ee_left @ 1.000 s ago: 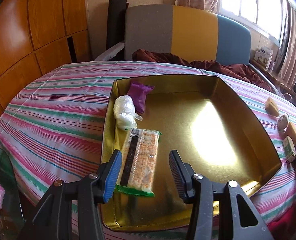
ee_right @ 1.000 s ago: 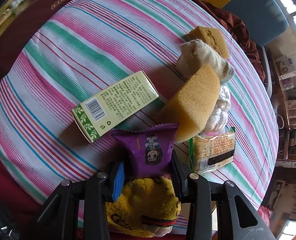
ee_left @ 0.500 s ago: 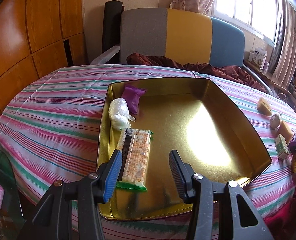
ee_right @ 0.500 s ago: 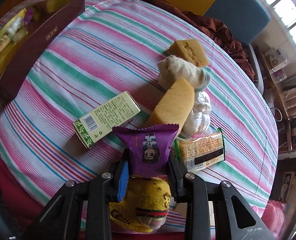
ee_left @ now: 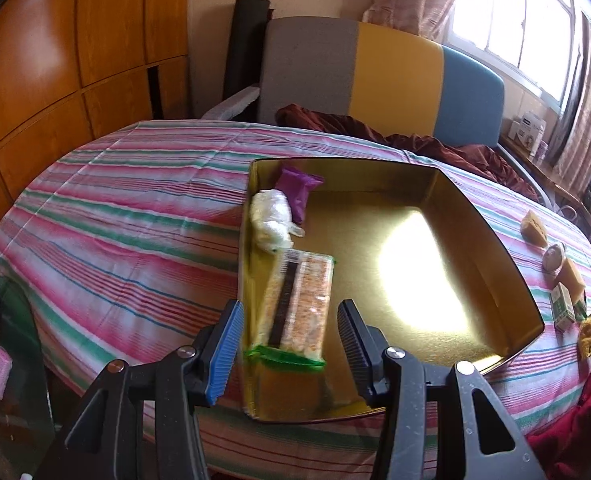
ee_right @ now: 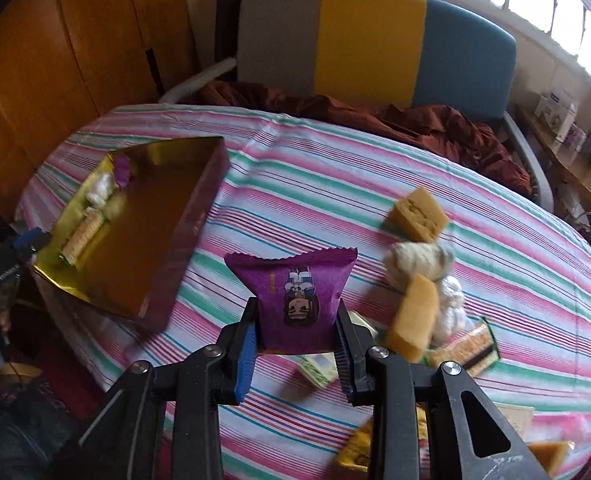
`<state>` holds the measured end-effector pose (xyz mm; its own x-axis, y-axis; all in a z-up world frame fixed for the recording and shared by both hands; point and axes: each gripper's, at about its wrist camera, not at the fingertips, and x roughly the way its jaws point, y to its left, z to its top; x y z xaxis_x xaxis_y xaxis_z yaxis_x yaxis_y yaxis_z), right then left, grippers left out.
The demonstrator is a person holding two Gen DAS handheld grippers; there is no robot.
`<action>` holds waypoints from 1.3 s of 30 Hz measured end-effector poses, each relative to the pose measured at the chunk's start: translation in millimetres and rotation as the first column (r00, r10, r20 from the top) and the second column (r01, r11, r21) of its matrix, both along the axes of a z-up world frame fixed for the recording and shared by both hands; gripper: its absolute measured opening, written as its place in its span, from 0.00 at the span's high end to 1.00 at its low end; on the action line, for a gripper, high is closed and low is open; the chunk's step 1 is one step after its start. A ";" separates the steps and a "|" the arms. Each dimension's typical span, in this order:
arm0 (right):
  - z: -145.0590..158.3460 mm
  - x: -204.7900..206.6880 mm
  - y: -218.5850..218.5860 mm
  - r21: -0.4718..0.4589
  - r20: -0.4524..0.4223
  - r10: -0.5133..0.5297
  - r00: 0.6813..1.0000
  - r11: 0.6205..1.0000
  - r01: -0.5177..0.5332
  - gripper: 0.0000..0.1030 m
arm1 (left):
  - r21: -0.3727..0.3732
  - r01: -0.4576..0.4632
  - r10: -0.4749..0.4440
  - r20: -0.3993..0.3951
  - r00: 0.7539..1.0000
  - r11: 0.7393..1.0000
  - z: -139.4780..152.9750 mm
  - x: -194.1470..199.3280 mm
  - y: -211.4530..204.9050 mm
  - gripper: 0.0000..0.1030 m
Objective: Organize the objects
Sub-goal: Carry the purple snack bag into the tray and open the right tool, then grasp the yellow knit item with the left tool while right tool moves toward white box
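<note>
- The purple snack packet (ee_right: 301, 300) sits clamped between the two pads of the right gripper (ee_right: 295, 344), lifted clear of the striped tablecloth (ee_right: 295, 184); its serrated top edge points away from the camera and its printed figure reads upside down.
- Just right of it lie a yellow sponge block (ee_right: 413, 322), a rolled pale sock (ee_right: 419, 260), a white wrapped bundle (ee_right: 449, 308) and a cracker pack (ee_right: 465, 348); a second sponge (ee_right: 417, 218) lies farther back, apart from them.
- A small green-printed box (ee_right: 317, 370) shows below the packet, partly hidden by the gripper's right finger.
- To the left stands the gold-lined box (ee_right: 199, 208), its long axis running away from the camera; nothing stands between it and the held packet.
- In the left wrist view the box (ee_left: 491, 240) holds three things in a row along its left wall: another purple packet (ee_left: 297, 192) at the far end, a white bundle (ee_left: 273, 220) touching it, and a long cracker pack (ee_left: 297, 304) lying lengthwise nearest the camera.
- The left gripper (ee_left: 291, 344) hovers over the box's near end with its jaws spread wide, holding nothing; the cracker pack's green end shows between the fingers.
- A grey, yellow and blue chair (ee_right: 375, 40) with a dark red cloth (ee_right: 415, 124) stands behind the table.
</note>
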<state>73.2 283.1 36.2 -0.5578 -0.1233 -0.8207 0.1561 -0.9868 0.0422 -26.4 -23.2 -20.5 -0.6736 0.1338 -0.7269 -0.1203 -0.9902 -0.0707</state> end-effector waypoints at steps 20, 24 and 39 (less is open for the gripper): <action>-76.8 -163.6 -252.4 -0.402 0.123 0.212 0.969 0.904 -0.147 0.41 | 0.041 -0.059 0.056 0.072 0.996 0.997 -20.2 0.2 -26.0 0.52; -76.1 -149.8 -264.6 -0.408 0.104 0.226 0.969 0.898 -0.166 0.25 | 0.047 -0.065 0.061 0.081 0.995 0.997 -23.1 -1.4 -27.0 0.52; -60.2 -67.4 -206.6 -0.265 0.036 0.155 0.987 0.954 -0.140 0.00 | 0.051 0.008 -0.010 0.051 0.999 0.999 -14.6 9.0 -5.8 0.52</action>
